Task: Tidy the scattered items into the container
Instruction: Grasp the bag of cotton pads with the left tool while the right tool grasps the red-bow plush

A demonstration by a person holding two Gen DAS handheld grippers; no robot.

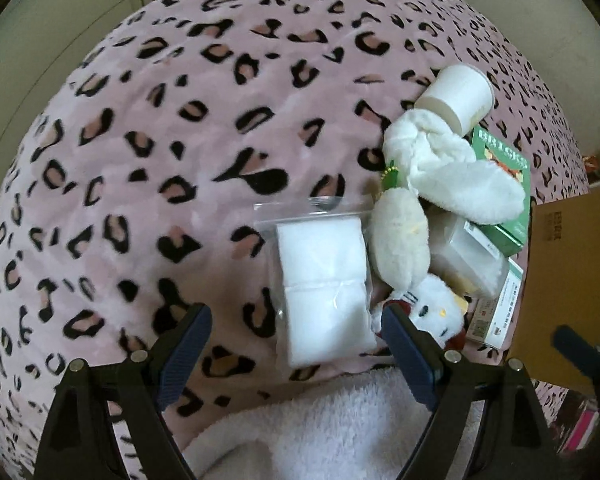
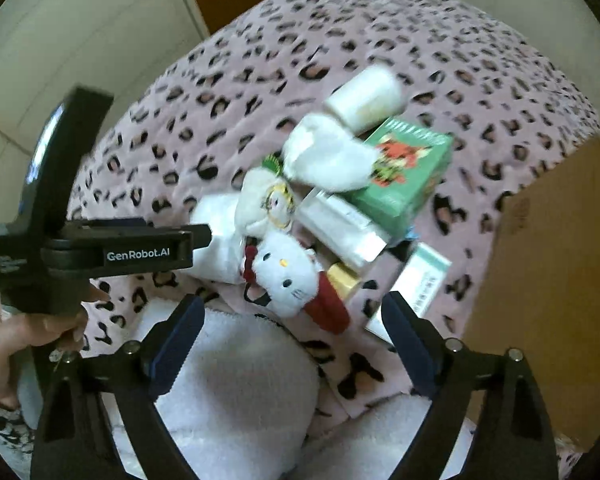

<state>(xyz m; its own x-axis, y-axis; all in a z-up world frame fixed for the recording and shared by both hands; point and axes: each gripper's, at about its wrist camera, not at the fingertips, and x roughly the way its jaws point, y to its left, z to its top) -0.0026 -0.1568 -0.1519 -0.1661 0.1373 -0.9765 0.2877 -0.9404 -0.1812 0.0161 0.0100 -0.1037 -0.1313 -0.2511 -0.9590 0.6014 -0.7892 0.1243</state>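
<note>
A heap of items lies on the leopard-print blanket (image 1: pixel 140 160). It holds a clear bag of white pads (image 1: pixel 324 280), a white cat plush (image 1: pixel 428 312), a cream plush (image 1: pixel 400 236), a white fluffy sock (image 1: pixel 452 172), a paper cup (image 1: pixel 456 96), a green box (image 1: pixel 504 160) and a clear plastic box (image 1: pixel 468 256). My left gripper (image 1: pixel 296 320) is open, with the bag's near end between its fingers, untouched. My right gripper (image 2: pixel 292 320) is open just short of the cat plush (image 2: pixel 288 272). The cardboard box (image 2: pixel 548 260) stands at the right.
A white-and-green carton (image 2: pixel 420 280) and a gold-capped item (image 2: pixel 342 278) lie beside the plush. White fleece (image 2: pixel 240 400) fills the near edge under both grippers. A hand (image 2: pixel 20 332) holds the left gripper's body (image 2: pixel 100 248) at the left. A pale wall (image 2: pixel 80 40) rises behind.
</note>
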